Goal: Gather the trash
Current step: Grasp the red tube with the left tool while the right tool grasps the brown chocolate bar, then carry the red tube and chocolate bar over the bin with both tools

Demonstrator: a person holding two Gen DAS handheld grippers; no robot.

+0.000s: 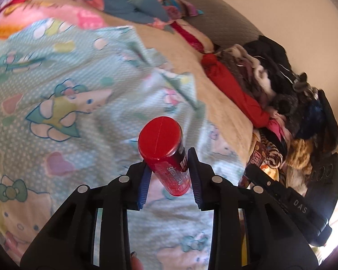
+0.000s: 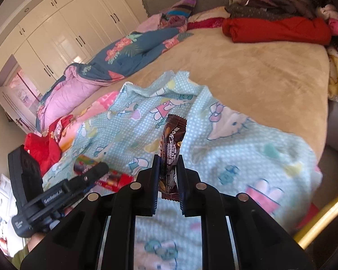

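Nearest the lens in the left wrist view, the left gripper [image 1: 169, 168] was clamped on a red tube [image 1: 163, 150], a cylindrical sweet container that stuck up and forward from between the blue pads, its flat red cap toward twelve o'clock. The pads pressed on the lower half of the tube, so most of its length stood clear above them.

In the right wrist view the right gripper [image 2: 167, 180] was closed on a brown snack wrapper [image 2: 172, 150], held upright by its lower part, the crimped top edge pointing to twelve o'clock. Both pieces of trash hung above a pale blue cartoon-print blanket [image 2: 236, 146] spread on a tan bedspread [image 2: 259, 67]. At nine o'clock in that view the left gripper showed again with its tube.

A heap of clothes [image 1: 270, 85] lay at two o'clock in the left view, a folded floral quilt [image 2: 124, 54] at ten o'clock in the right. No bin or bag showed in either picture.

The step in hand looked like carrying two picked items away to a container. To do it well, both grips should stay firm; the tube, held low and smooth-sided, might pivot or slip if swung quickly, so a steady, level carry would suit. The thin wrapper could slide out if the pads eased.
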